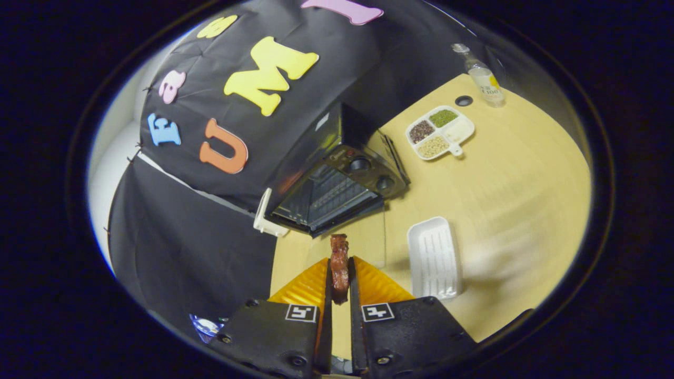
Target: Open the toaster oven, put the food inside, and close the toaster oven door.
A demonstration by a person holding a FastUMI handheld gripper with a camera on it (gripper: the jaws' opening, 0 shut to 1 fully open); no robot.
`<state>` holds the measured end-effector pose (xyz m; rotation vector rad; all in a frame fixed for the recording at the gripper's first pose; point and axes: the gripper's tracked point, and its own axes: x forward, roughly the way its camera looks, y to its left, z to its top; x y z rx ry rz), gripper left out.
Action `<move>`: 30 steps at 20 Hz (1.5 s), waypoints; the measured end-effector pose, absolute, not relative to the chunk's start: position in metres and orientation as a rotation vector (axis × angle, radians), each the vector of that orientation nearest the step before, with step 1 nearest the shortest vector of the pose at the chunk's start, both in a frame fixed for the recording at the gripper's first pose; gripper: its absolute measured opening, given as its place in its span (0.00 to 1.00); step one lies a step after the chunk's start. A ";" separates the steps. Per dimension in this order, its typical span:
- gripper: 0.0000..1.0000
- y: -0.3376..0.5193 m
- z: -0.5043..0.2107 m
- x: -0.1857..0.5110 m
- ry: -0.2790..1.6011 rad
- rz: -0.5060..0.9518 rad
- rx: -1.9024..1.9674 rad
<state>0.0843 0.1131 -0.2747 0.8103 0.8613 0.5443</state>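
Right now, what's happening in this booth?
The handheld gripper is shut on a strip of meat, clamped between its fingers. Beyond them the toaster oven sits on the wooden table with its door open. The white tray beside the fingers is empty. A divided dish and bottle stand farther back.

Gripper [339,273]: fingers clamped on meat strip [339,263]. Ahead: bare table [505,200] up to toaster oven [337,179], door dropped open. Flanks: 1 white tray [434,258] beside the fingers; divided dish [441,131], bottle [483,76] well beyond.
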 end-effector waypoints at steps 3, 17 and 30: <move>0.18 0.150 -0.267 0.102 0.807 0.513 0.890; 0.17 0.251 -0.310 0.208 0.639 0.332 1.176; 0.18 0.319 -0.349 0.275 0.581 0.142 1.156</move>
